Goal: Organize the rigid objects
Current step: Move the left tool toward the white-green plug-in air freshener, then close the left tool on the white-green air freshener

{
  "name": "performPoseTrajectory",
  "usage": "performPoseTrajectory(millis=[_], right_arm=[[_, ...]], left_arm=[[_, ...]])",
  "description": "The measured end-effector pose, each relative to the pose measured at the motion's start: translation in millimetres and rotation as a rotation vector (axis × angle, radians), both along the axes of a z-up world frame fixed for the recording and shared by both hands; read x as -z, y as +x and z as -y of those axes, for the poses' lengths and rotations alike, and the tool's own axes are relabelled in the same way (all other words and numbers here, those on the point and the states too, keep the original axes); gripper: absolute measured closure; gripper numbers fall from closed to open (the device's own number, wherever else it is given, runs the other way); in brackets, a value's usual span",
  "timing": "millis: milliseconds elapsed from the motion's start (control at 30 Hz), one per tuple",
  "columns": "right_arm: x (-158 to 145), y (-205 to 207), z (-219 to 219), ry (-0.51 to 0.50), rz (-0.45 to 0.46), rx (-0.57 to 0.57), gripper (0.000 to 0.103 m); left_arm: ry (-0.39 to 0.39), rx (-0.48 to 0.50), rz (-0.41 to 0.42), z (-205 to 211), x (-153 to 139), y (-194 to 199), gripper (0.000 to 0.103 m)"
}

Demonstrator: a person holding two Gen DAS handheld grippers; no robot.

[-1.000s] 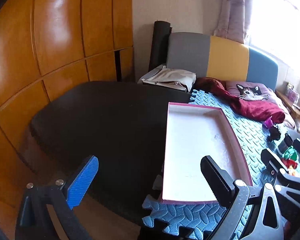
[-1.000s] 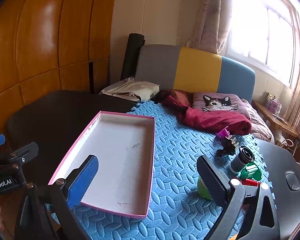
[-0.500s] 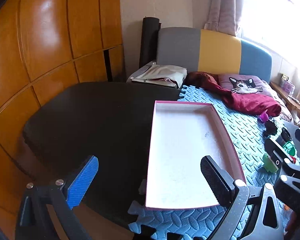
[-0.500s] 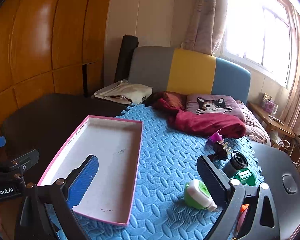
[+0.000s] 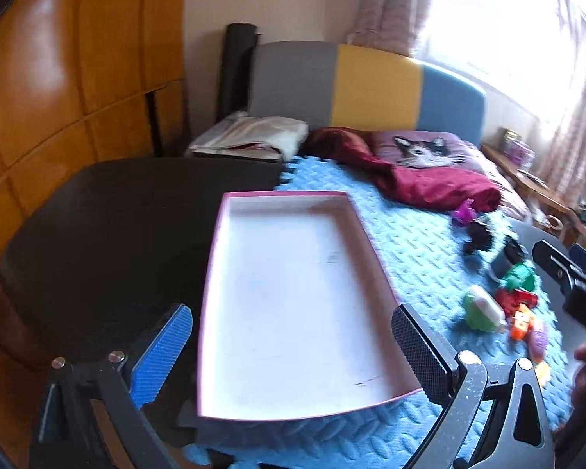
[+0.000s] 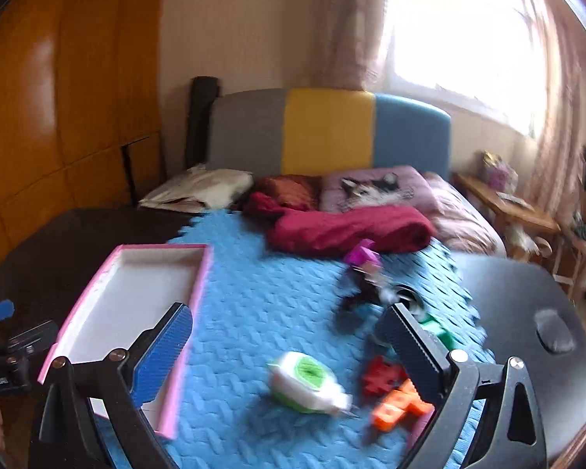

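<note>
A shallow pink-rimmed white tray [image 5: 283,193] [image 6: 203,285] lies empty on the blue foam mat [image 5: 414,242] [image 6: 261,305]. To its right sits a cluster of small toys: a green-and-white device [image 6: 306,381] [image 5: 480,308], red [image 6: 381,377] and orange [image 6: 396,408] pieces, a green piece [image 5: 521,275], a black cylinder [image 5: 508,254], a black figure [image 5: 478,236] and a purple piece [image 6: 361,254] [image 5: 463,215]. My left gripper [image 5: 293,351] hangs open above the tray's near end. My right gripper [image 6: 289,351] is open just above the green-and-white device. Both hold nothing.
The mat rests on a dark table [image 5: 109,215] with a black chair back [image 6: 527,312] at right. Behind are a maroon cloth [image 6: 347,230], a cat-print pillow [image 5: 422,150], a cream bag [image 5: 254,135], a tricolour headboard [image 6: 328,129] and wooden panels [image 5: 58,78].
Both views have swung right and closer. The right gripper has moved from near the tray toward the toy cluster, bringing the green-and-white device between its fingers' line of sight. Both stay open.
</note>
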State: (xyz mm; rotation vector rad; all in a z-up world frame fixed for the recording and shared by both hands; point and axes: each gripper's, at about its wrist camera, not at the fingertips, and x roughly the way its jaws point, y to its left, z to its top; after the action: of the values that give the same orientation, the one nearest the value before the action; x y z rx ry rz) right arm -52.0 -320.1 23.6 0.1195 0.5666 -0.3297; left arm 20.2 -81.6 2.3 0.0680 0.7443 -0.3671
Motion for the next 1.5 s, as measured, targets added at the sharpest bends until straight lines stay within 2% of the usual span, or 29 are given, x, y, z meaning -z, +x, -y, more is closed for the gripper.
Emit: performPoseTrajectory(millis=[200,333,467,600,700,867,1100,1133,1233,1300,1333,1500], right_arm=[[2.1,-32.2,87.3,0.119,-0.030,0.172,0.003],[11.7,-54.6,130.4,0.167,-0.040,0.267,0.003],[28.9,-68.2,157.3,0.255,-0.042,0.301,0.002],[43.5,-74.2,164.6,0.286,-0.034,0.276,0.002],[53.8,-76.5,172.3,0.380,-0.026,0.258,0.002],[52.2,-80.3,178.1,0.419,0.029,0.254,0.002],[50.5,-84.2,178.0,0.416,0.058,0.257,0.002],[50.5,-83.9,177.5,0.415,0.058,0.255,0.002],[51.1,-82.2,177.5,0.410,0.051,0.258,0.002],[51.2,-82.2,177.7,0.410,0.050,0.258,0.002],[51.4,-82.1,178.0,0.411,0.049,0.259,0.002],[53.1,-81.2,179.6,0.412,0.036,0.270,0.002]], left_arm=[[-0.014,0.151,-0.037,39.5,2.0,-0.9,0.000],[0.020,0.258,-0.052,75.6,9.3,-5.5,0.000],[0.040,0.370,-0.073,114.4,18.9,-11.4,0.000],[0.050,0.445,-0.091,143.5,26.8,-16.7,0.000],[0.057,0.484,-0.140,166.8,40.5,-14.5,0.003],[0.017,0.488,-0.268,186.8,63.0,-8.6,0.007],[-0.063,0.391,-0.377,206.5,82.8,6.4,0.009],[-0.076,0.380,-0.379,207.8,83.9,9.8,0.011],[-0.102,0.357,-0.385,217.2,88.5,17.7,0.036],[-0.099,0.355,-0.356,222.5,89.1,21.2,0.042],[-0.099,0.357,-0.348,224.2,88.5,22.9,0.048],[-0.092,0.398,-0.347,224.7,87.6,29.4,0.050]])
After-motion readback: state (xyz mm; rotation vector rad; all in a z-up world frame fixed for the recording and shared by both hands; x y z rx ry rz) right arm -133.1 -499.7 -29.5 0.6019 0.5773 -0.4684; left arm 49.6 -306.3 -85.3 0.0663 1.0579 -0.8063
